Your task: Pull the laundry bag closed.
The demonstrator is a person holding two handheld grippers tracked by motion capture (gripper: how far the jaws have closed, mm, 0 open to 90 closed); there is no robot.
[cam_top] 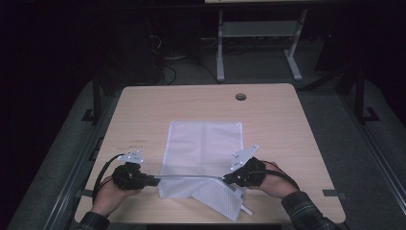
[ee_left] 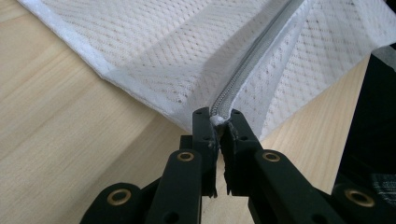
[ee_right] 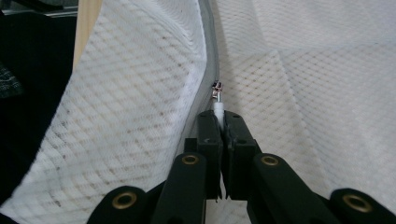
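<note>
— Where is the white mesh laundry bag [cam_top: 203,143]?

— Flat on the wooden table [cam_top: 277,115], towards the near edge, with its near right corner folded over. Its grey zipper [cam_top: 186,177] is stretched taut between both tools.

— What does the left gripper [ee_left: 218,122] have?

— Its jaws are clamped tight on the end of the zipper tape.

— And the right gripper [ee_right: 218,116]?

— Pinched closed on the white zipper pull [ee_right: 217,105], with the small metal slider [ee_right: 216,87] just beyond its tips.

mesh bag [ee_left: 154,51]: cut off at top edge | zipper pull [ee_right: 217,95]: small, partly hidden between fingers
</note>
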